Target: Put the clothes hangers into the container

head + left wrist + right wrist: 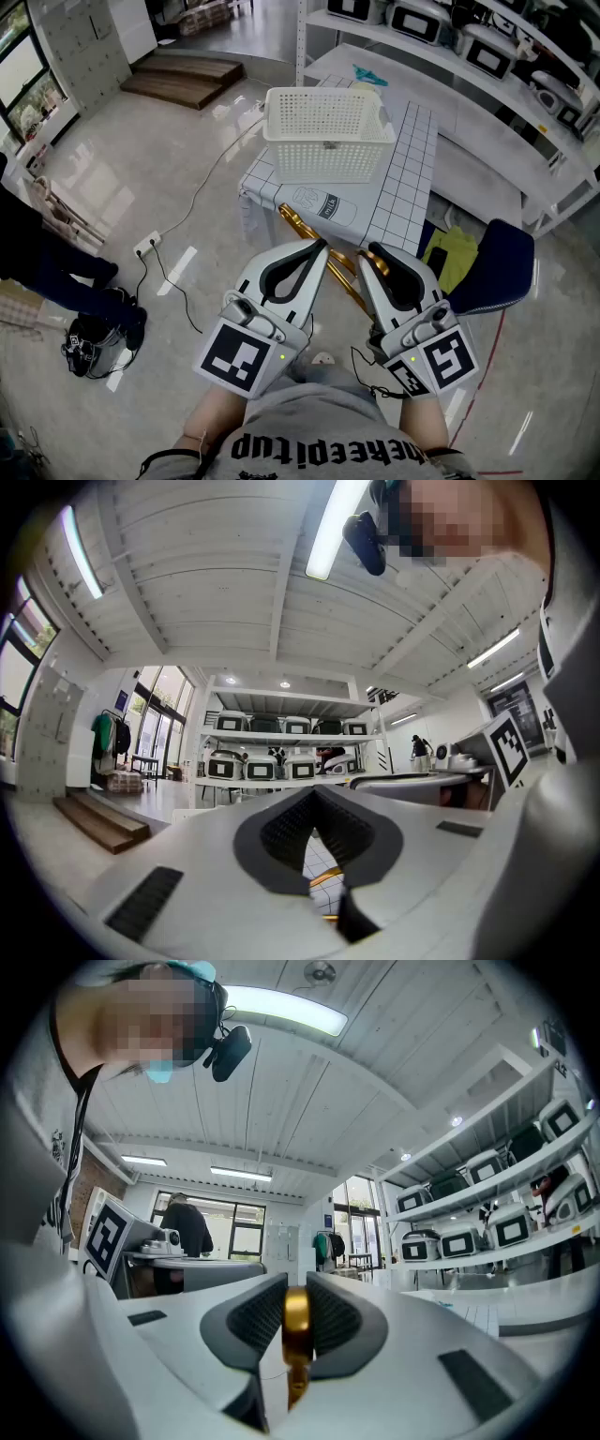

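Observation:
A white perforated basket (326, 131) stands on the far part of a small table with a grid cloth (405, 187). Gold clothes hangers (293, 225) lie at the table's near edge, below the basket. My right gripper (372, 251) is shut on the gold hanger (378, 266); in the right gripper view the gold bar (296, 1321) sits clamped between the pads, gripper (296, 1297). My left gripper (321, 247) hovers just left of it over the hangers, jaws shut and holding nothing. In the left gripper view, that gripper (316, 799) shows a gold hanger (328, 877) below.
A blue chair (492, 267) with a yellow-green cloth (450, 253) stands right of the table. White shelves with appliances (469, 42) run behind. A power strip (147, 246) with cables lies on the floor at left, near a person's legs (66, 272).

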Motion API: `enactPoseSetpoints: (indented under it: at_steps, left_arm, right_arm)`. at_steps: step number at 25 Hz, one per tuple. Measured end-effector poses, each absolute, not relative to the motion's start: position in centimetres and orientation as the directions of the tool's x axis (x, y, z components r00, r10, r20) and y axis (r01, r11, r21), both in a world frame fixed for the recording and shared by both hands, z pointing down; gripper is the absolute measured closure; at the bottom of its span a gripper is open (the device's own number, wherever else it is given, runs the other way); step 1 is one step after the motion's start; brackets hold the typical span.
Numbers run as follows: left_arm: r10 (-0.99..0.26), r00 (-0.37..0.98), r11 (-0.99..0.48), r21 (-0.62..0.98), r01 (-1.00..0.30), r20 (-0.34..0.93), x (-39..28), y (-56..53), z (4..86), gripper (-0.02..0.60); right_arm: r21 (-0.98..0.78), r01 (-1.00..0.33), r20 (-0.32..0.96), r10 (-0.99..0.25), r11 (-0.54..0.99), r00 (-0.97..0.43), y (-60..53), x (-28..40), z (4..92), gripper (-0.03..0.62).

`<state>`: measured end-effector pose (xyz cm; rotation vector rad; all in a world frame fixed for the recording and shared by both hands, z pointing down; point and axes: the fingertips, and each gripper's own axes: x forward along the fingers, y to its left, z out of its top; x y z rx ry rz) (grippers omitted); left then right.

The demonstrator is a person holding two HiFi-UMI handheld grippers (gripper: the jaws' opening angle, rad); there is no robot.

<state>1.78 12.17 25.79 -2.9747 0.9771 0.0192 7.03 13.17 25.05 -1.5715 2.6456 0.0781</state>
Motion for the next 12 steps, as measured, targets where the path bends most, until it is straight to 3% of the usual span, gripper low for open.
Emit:
enactPoseSetpoints:
  at_steps: [12]
  left_arm:
    - [-0.585, 0.811, -0.811, 0.003, -0.585, -0.014, 0.5, 11.3, 25.9, 0.566]
  right_arm:
    - [0.010, -0.882, -0.081, -0.879, 0.472, -0.471, 12.3, 5.6, 25.1, 0.516]
